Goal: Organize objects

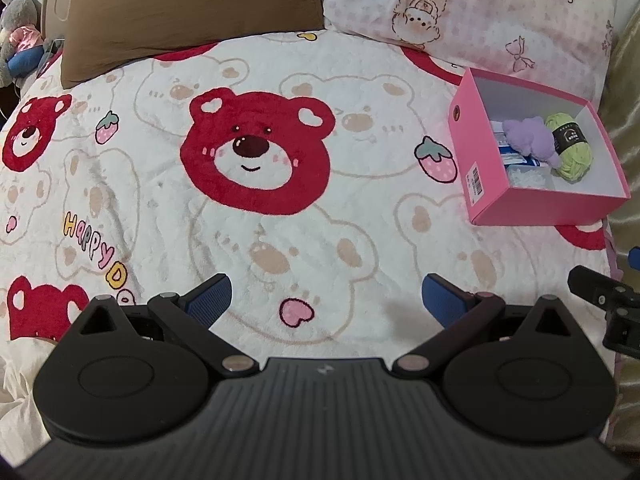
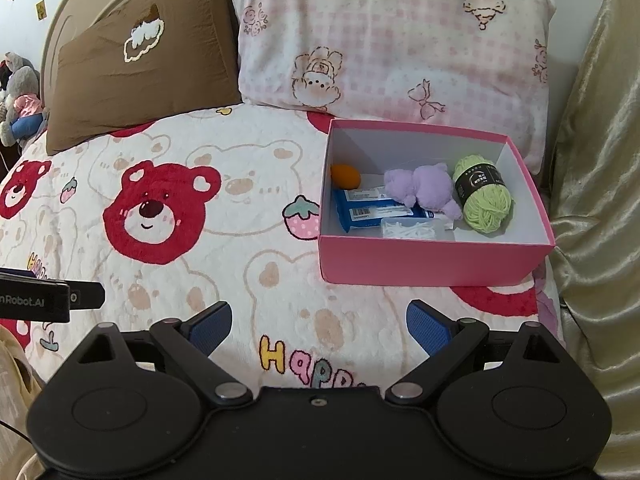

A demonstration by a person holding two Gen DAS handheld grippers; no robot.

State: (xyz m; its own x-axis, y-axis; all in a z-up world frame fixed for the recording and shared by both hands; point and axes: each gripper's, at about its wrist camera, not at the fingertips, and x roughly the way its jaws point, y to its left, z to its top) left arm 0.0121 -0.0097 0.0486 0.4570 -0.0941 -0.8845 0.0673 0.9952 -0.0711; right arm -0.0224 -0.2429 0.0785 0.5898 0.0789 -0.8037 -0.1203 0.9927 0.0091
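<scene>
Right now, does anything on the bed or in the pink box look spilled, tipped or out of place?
Nothing stands out. The pink box sits upright on the blanket, holding the green yarn, purple plush, blue packet, clear swab case and orange ball. Nothing lies loose outside it.

A home bedroom: two pillows (image 2: 384, 40) (one brown), a bear-print blanket (image 1: 256, 152), plush toys (image 1: 18, 32).

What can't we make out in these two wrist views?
- Orange item: hidden by pink box wall in left view.
- Yarn label text: too small.
- Blue packet: partly under purple plush.
- Other gripper: cut off by edge, both views.
</scene>
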